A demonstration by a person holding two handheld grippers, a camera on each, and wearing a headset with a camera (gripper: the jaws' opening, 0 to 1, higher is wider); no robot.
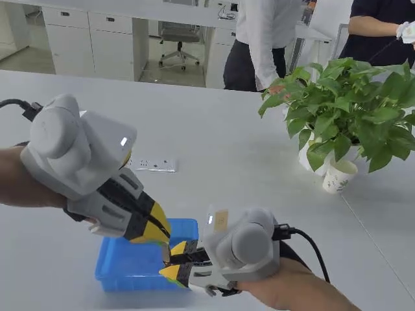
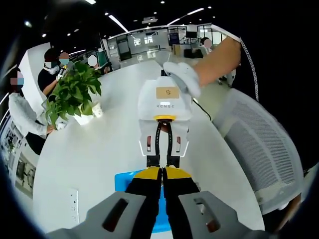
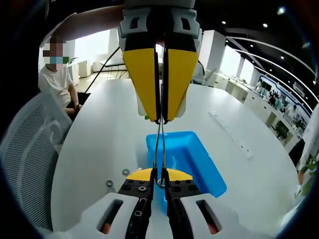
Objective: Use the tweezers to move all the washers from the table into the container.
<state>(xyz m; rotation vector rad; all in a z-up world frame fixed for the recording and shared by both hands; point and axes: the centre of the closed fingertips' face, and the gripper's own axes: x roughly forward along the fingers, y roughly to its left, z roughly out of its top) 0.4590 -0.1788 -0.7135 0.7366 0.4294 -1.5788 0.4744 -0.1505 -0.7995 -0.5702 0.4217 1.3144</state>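
Note:
The blue container [image 1: 123,272] sits at the table's near edge. Over it, my left gripper [image 1: 161,234] points down and right, and my right gripper [image 1: 167,262] points left to meet it tip to tip. In the right gripper view the left gripper [image 3: 160,119] hangs from above, shut on the thin metal tweezers [image 3: 160,147]. Their prongs run down between the jaws of my right gripper [image 3: 160,175], which are closed on them. Two washers [image 3: 125,172] [image 3: 109,183] lie on the white table left of the container [image 3: 192,159]. The left gripper [image 2: 162,172] faces the right gripper [image 2: 163,162].
A potted plant [image 1: 350,110] and a paper cup [image 1: 339,176] stand at the right of the table. A flush power socket [image 1: 154,165] lies mid-table. People stand beyond the far edge. A mesh chair [image 3: 25,149] is beside the table.

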